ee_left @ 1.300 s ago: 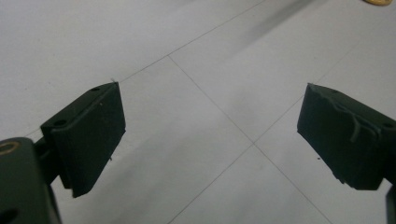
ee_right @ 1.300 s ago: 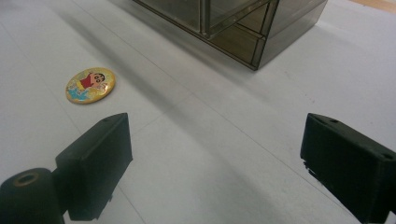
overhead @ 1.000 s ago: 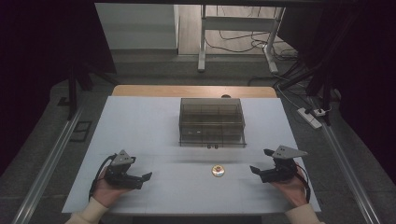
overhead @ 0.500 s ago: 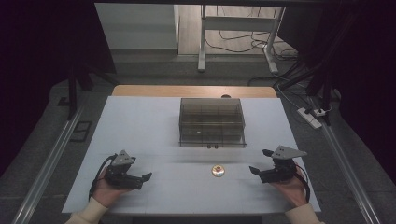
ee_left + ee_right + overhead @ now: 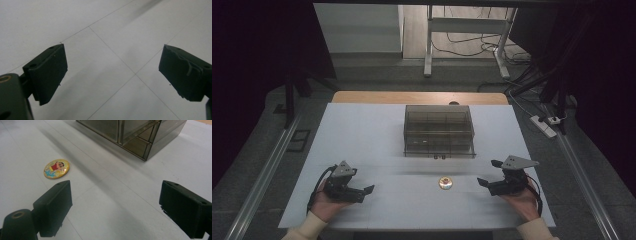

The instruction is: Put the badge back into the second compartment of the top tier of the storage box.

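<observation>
White counter is lying under both hands, the badge sitting untouched at six o'clock of the clear drawer box, the right claw gaping empty near it, the left claw likewise spread and empty, so picking up is not yet starting.

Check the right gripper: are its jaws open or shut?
Open. The right gripper shows its two black jaws wide apart over bare white table, nothing between them; the round badge lies beyond, untouched.
</observation>
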Demonstrator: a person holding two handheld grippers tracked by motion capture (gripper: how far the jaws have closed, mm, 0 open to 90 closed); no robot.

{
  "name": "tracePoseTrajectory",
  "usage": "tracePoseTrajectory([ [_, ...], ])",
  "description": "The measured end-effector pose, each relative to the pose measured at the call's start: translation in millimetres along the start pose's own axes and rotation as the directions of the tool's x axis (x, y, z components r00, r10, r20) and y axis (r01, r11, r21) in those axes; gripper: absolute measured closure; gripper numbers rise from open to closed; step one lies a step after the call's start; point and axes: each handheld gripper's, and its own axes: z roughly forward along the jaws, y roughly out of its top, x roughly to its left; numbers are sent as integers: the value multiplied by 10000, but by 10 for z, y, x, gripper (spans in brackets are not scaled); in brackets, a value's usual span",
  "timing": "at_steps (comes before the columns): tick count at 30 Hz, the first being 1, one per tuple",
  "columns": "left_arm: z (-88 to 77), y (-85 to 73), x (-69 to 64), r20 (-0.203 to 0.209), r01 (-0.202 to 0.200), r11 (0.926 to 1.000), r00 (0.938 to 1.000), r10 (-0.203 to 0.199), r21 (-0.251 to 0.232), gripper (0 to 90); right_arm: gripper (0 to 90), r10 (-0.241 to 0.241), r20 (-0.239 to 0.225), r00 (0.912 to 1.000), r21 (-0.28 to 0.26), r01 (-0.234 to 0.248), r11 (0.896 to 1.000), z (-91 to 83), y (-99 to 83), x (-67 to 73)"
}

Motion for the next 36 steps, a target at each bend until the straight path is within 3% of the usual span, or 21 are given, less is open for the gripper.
tracePoseTrajectory([
  [36,0,12,21,51,42,10000,10000,-43,38,90,117,-390,-662,9970,327,412,9986,195,183,195],
])
